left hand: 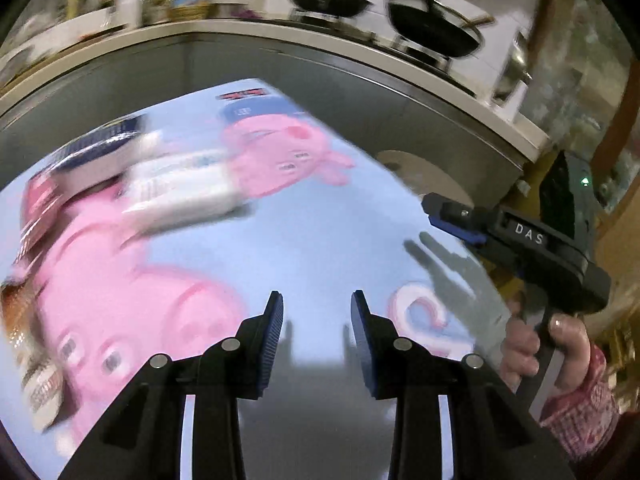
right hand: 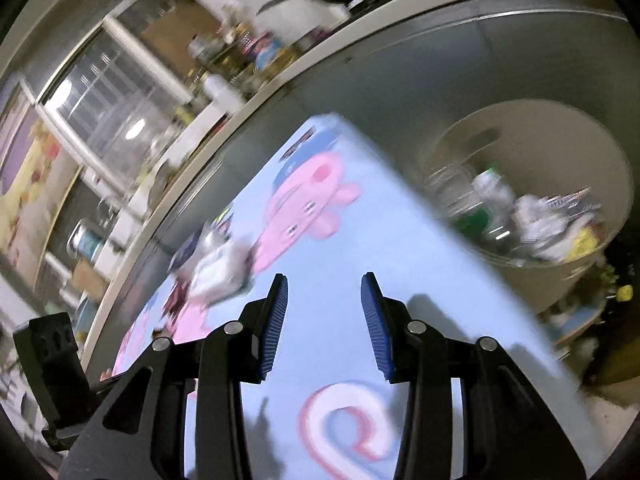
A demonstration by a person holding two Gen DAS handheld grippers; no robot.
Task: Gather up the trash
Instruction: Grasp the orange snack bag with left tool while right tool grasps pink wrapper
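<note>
A light blue tablecloth (left hand: 320, 220) printed with pink cartoon pigs covers the table. Blurred trash lies on its left part: a white crumpled wrapper (left hand: 180, 184), a dark blue packet (left hand: 100, 148) and reddish-brown wrappers (left hand: 36, 208). My left gripper (left hand: 317, 300) hovers open over bare cloth with nothing between its fingers. In the right wrist view the same trash pile (right hand: 212, 268) lies ahead to the left of my right gripper (right hand: 325, 280), which is open and holds nothing. A round beige bin (right hand: 532, 128) with bottles and wrappers in it stands past the table's right edge.
A grey counter front (left hand: 280, 68) curves behind the table, with two black woks (left hand: 328, 0) on the stove above. A hand (left hand: 560, 340) in a pink patterned sleeve holds the right gripper (left hand: 440, 210) over the table's right edge. Bottles and jars crowd the counter (right hand: 248, 52).
</note>
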